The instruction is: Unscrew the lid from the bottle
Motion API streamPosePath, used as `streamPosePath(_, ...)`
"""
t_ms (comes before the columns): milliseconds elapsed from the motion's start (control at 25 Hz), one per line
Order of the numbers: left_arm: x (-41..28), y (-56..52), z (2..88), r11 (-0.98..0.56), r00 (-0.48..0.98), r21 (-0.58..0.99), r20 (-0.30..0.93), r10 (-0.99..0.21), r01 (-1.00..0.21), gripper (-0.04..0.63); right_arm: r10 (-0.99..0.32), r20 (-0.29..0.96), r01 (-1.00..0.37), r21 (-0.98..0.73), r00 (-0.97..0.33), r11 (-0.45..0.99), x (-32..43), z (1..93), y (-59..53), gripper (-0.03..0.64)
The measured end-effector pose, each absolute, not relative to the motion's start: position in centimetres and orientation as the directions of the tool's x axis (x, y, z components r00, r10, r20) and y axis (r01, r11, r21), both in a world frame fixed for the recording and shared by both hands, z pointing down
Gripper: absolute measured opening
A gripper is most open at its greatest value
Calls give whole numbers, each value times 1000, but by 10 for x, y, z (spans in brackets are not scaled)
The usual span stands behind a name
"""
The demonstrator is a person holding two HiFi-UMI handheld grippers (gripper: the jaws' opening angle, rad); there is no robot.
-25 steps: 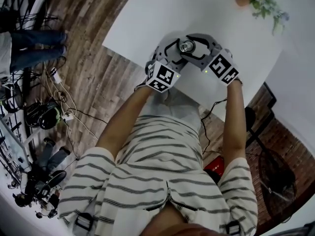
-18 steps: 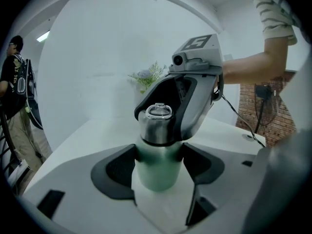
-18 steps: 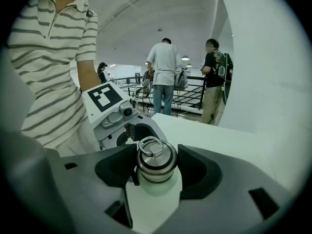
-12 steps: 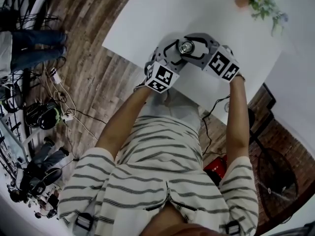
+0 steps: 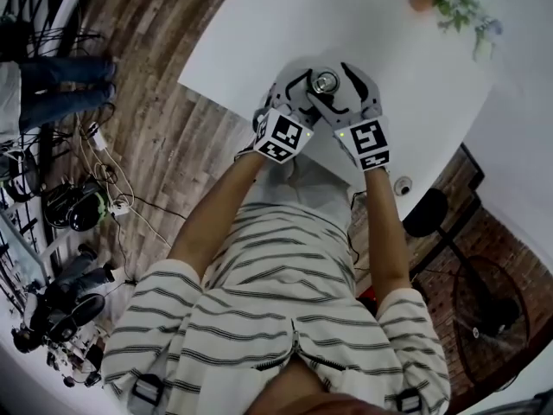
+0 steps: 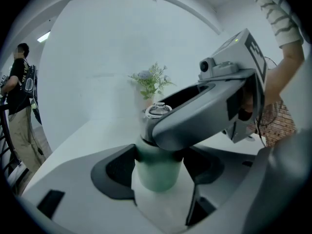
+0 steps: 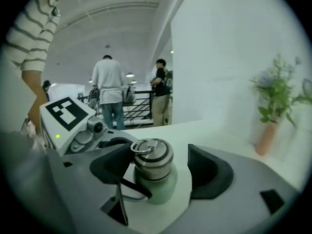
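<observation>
— Where's the bottle (image 7: 159, 188)?
— Upright near the tabletop's (image 5: 259, 24) near edge, lid (image 7: 152, 157) on. My left gripper (image 6: 160, 165) pinches its green body.
— Your right gripper (image 7: 161, 169)?
— Its jaws have just been opening and stand spread, the lid between them.

No legible words, brands or numbers in any view. Only signs: square black-and-white marker patterns, no letters, on the left cube (image 5: 284, 136) of the left gripper (image 5: 314, 90) and the right cube (image 5: 366, 143) of the right gripper (image 5: 332, 74), both near the tabletop's (image 5: 259, 24) near edge. The right gripper view shows one left-cube marker face-on: a blocky figure, nothing to read.
</observation>
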State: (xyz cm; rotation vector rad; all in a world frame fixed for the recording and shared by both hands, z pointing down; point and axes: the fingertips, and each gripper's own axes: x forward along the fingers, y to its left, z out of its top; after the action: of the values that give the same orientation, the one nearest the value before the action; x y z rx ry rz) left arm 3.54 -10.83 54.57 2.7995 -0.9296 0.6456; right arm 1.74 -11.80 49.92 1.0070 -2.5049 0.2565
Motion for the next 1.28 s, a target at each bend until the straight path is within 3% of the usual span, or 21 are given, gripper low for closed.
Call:
streamPosePath(200,35,-109,544,-803,720,-20,432,-544,-595,304,-716,408,-791,-26,-567,611,18,500,-117,342)
streamPosePath(400,34,-108,544,-802,718,-20,431,-546,-598,304,-762,392,-831,-10,-515,556,15,500,-117,275)
streamPosePath(520,35,-108,544,-802,720,-17,429,-546,-597,304,-767,395,-833,8,-506,554,16,501,-117,281)
streamPosePath(920,36,-107,544,-804,723,-18,426,-544,-594,305,-659,415,-715,28,-627,698,14,500,-113,278)
streamPosePath(1280,36,-109,544,-807,723,-19,433,-539,-590,305,-447,416,-479,29,-792,877,11,501,-110,279)
